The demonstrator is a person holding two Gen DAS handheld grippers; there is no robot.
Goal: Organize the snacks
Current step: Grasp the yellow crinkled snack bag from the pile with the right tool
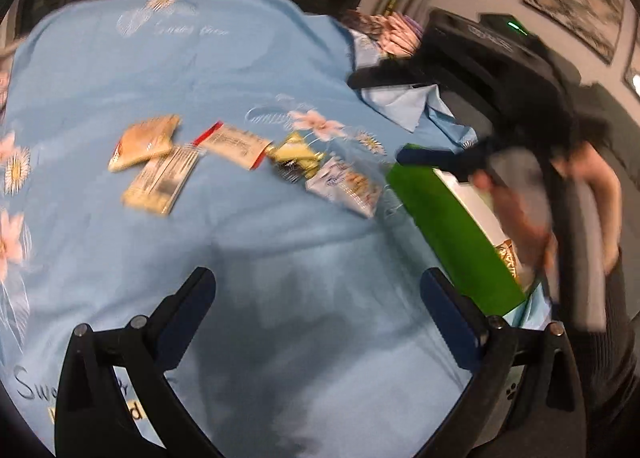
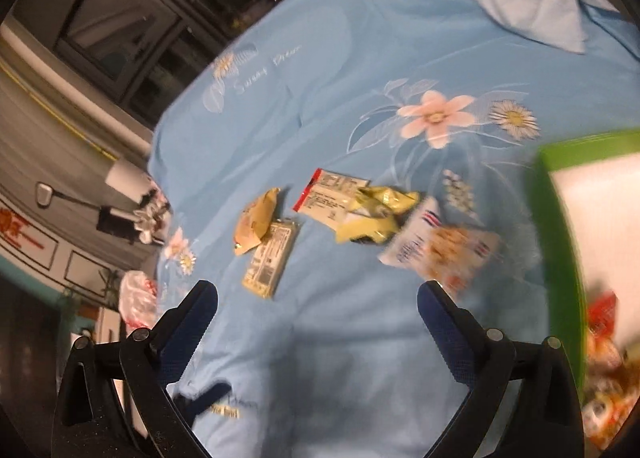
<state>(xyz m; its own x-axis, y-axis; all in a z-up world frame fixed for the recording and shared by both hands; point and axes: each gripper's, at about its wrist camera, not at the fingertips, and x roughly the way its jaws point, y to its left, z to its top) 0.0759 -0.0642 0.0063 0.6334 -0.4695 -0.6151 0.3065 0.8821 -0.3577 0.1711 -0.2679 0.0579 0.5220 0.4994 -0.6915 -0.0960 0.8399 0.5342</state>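
Snack packets [image 2: 320, 226] lie scattered on the blue floral cloth [image 2: 360, 58], ahead of both my empty, wide-open tongs; the green box [image 2: 556, 242] sits right, nearer my right tongs [image 2: 318, 312].

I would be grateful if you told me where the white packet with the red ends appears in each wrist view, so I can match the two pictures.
Left wrist view: the white packet with red ends lies on the blue cloth, just left of centre, above the open left claw.
Right wrist view: the packet lies at picture centre, above the open right claw.
Shared landmark: the crumpled yellow wrapper touching its right end.
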